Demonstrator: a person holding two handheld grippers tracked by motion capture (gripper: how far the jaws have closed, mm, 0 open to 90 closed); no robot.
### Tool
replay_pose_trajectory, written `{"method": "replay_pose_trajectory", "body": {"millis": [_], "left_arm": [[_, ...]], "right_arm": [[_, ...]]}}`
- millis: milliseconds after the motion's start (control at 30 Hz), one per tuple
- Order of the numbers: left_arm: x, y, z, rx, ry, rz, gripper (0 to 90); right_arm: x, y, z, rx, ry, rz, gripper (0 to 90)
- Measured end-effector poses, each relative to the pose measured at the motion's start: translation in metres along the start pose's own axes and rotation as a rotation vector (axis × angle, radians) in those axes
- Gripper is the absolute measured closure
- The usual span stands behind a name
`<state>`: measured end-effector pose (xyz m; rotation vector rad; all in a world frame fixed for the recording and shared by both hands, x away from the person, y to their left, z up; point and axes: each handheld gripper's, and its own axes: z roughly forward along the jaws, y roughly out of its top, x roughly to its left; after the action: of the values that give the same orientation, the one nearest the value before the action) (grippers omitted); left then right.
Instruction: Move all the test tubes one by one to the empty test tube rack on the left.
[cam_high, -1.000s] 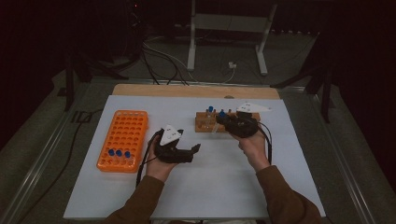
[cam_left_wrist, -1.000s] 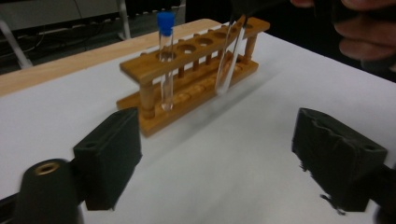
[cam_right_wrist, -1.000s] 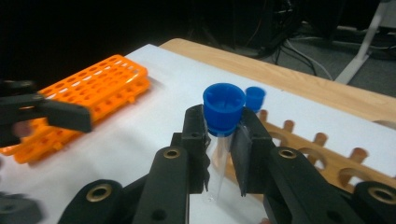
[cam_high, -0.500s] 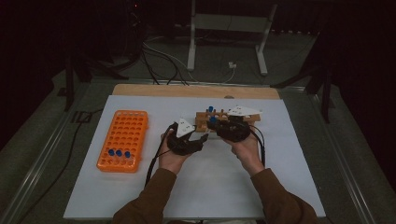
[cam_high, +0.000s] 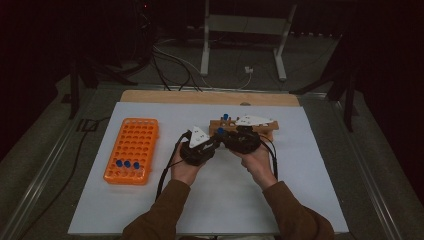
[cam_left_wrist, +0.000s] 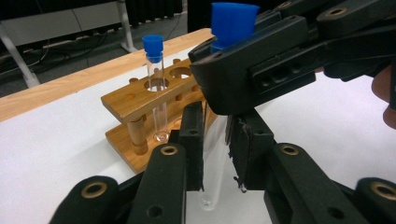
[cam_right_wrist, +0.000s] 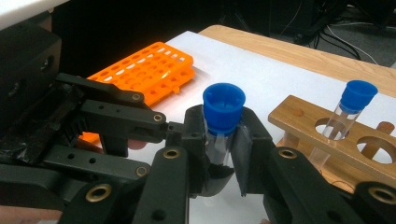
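Observation:
A clear test tube (cam_left_wrist: 215, 158) with a blue cap (cam_right_wrist: 224, 108) stands upright between both grippers, just in front of the wooden rack (cam_high: 265, 131). My right gripper (cam_right_wrist: 223, 126) is shut on it right under the cap. My left gripper (cam_left_wrist: 215, 116) has come in from the left, and its jaws press the tube's lower part. In the high view the two grippers, left (cam_high: 212, 145) and right (cam_high: 225, 140), meet nose to nose at mid-table. A second blue-capped tube (cam_left_wrist: 156, 84) stands in a hole of the wooden rack (cam_left_wrist: 135, 100).
An orange tube rack (cam_high: 135, 145) lies at the left of the white mat, with three blue-capped tubes in its near row. A wooden board edge (cam_high: 210, 97) runs along the mat's far side. Cables trail from both grippers toward the person.
The left hand has moved right and forward to meet the right one. The right gripper has drawn the tube leftward, away from the wooden rack, and the left jaws now close around it.

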<state>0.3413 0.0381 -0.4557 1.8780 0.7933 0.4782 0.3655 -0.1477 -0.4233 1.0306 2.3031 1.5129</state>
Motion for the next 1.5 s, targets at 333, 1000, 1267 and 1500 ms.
{"method": "replay_pose_trajectory", "body": {"millis": [333, 1000, 1267, 1500], "left_arm": [[0.005, -0.002, -0.001, 0.016, 0.02, -0.016, 78.1], [0.012, -0.008, -0.021, -0.014, 0.009, -0.075, 78.0], [0.012, -0.009, -0.037, -0.025, -0.021, -0.086, 77.9], [0.012, -0.013, -0.057, -0.038, -0.025, -0.075, 77.9]], "right_arm": [[-0.012, 0.001, -0.007, -0.012, 0.043, 0.088, 43.3], [-0.032, -0.013, -0.025, 0.026, -0.084, 0.023, 0.7], [-0.039, -0.023, -0.046, 0.0, -0.106, 0.028, 0.0], [-0.048, -0.039, -0.068, -0.017, -0.152, 0.027, 0.0]]}}
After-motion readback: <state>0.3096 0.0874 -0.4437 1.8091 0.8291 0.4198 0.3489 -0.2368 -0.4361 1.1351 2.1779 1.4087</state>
